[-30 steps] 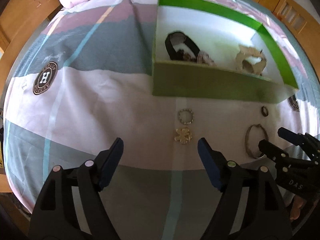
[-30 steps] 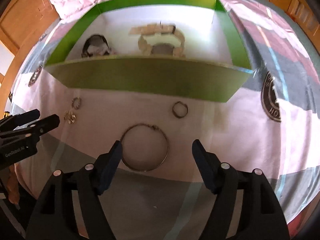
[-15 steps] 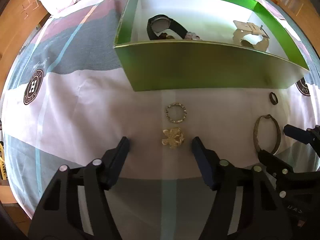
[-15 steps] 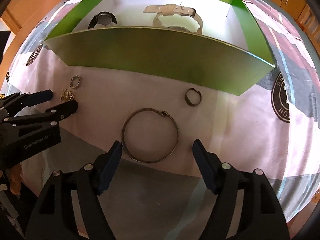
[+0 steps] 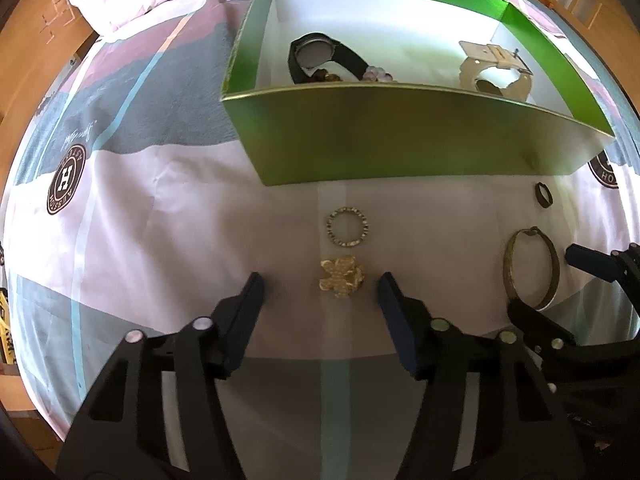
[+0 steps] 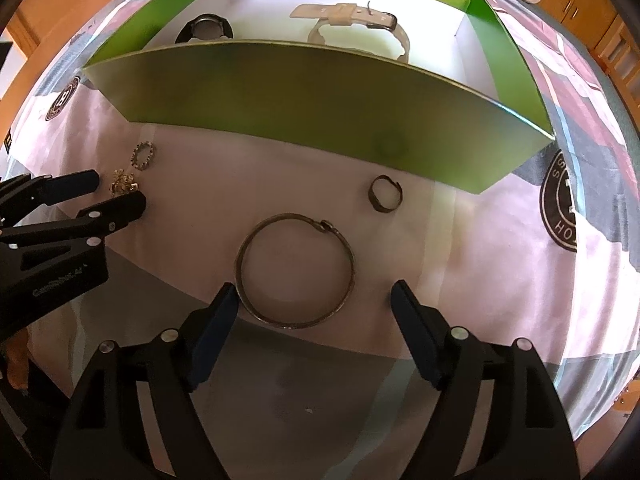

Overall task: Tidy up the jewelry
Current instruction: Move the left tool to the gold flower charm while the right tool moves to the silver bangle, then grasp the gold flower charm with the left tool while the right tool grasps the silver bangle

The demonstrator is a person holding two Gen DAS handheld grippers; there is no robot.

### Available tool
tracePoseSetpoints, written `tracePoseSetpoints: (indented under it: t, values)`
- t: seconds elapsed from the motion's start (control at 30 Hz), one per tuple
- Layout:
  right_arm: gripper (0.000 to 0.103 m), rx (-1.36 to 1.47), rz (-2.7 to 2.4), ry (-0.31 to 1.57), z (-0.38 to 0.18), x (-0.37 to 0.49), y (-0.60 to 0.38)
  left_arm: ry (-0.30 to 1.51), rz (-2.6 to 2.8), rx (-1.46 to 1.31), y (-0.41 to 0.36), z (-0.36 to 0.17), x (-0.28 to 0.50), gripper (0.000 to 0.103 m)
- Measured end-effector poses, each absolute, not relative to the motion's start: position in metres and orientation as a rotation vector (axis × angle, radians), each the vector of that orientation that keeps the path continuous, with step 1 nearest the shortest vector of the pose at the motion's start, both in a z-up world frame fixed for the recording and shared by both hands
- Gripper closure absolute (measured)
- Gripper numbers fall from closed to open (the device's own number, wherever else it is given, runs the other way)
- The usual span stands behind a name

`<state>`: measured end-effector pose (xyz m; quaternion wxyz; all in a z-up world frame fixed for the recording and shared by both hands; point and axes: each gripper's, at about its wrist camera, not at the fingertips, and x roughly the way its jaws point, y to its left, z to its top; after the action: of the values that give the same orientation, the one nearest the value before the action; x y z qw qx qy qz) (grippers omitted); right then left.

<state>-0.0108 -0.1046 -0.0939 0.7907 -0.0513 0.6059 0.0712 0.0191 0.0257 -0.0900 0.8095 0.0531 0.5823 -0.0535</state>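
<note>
Now the left hand-held gripper [image 5: 319, 285] hangs over the bed [image 5: 160, 240], jaws closing with the gold brooch [image 5: 341, 277] between them, pads not yet touching it. Just beyond lies the beaded ring [image 5: 347, 227], near the green box [image 5: 400, 136]. The right hand-held gripper [image 6: 314, 294] spreads its jaws around the bangle's [image 6: 295, 270] near edge, nothing gripped. A small ring [image 6: 385, 194] sits beside the box wall. Inside the box: a black watch [image 5: 320, 56] and a beige watch [image 5: 496, 70].
</note>
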Motion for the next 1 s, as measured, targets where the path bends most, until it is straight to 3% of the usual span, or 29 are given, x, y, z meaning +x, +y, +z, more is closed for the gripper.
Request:
tracePoseSetpoints:
  t: [0.4,0.6,1.0]
  values:
    - [0.023,-0.126,0.142,1.289,-0.098,-0.008,-0.096,1.245,-0.116,0.127,0.019,-0.089,0.019,0.048]
    - [0.021,-0.132,0.139,1.281,-0.101,-0.004,-0.089,1.239,-0.132,0.133,0.017,-0.089,0.021,0.057]
    - [0.023,-0.162,0.145,1.251,-0.101,-0.006,-0.082,1.243,-0.128,0.121,0.013,-0.09,0.024,0.055]
